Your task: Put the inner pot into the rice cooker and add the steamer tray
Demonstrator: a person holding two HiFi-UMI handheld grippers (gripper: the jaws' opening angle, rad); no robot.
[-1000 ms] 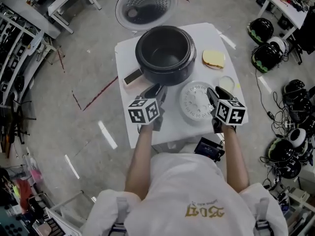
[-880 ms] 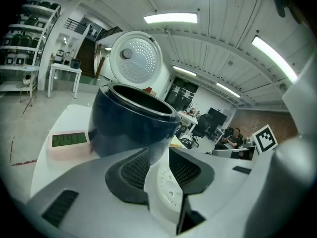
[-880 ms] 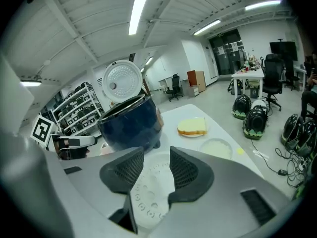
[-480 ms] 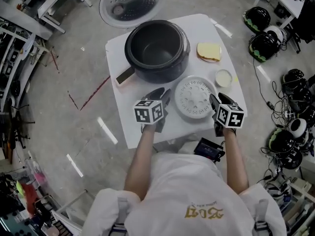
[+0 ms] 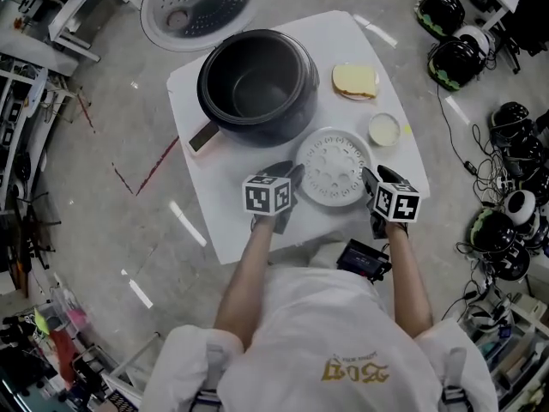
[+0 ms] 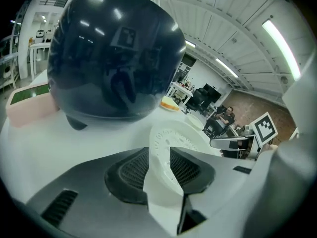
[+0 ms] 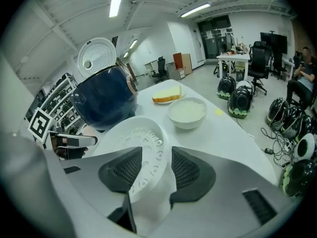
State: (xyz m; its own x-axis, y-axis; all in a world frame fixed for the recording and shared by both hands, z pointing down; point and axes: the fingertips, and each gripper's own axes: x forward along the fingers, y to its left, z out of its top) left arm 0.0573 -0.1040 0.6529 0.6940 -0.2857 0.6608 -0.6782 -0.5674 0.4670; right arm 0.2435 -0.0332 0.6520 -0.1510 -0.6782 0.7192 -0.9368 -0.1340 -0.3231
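The white perforated steamer tray [image 5: 333, 166] lies flat on the white table [image 5: 227, 221], in front of the dark rice cooker [image 5: 256, 84]. The cooker's lid [image 5: 202, 5] is swung open and its inside looks dark. My left gripper [image 5: 288, 177] is at the tray's left edge and my right gripper [image 5: 369, 181] at its right edge. Both pairs of jaws have just been opening. In the left gripper view the tray's rim [image 6: 171, 139] sits between the open jaws [image 6: 161, 158]. The right gripper [image 7: 156, 168] likewise straddles the rim [image 7: 141, 143], open, with no squeeze visible.
A small white bowl [image 5: 384, 129] and a plate with a yellow slice [image 5: 354, 80] stand right of the cooker. A pink block [image 5: 202, 136] lies at the cooker's left foot. Helmets and cables [image 5: 506, 221] litter the floor to the right.
Both grippers have come down and forward from in front of the tray to its left and right edges. The tray and cooker have stayed put.
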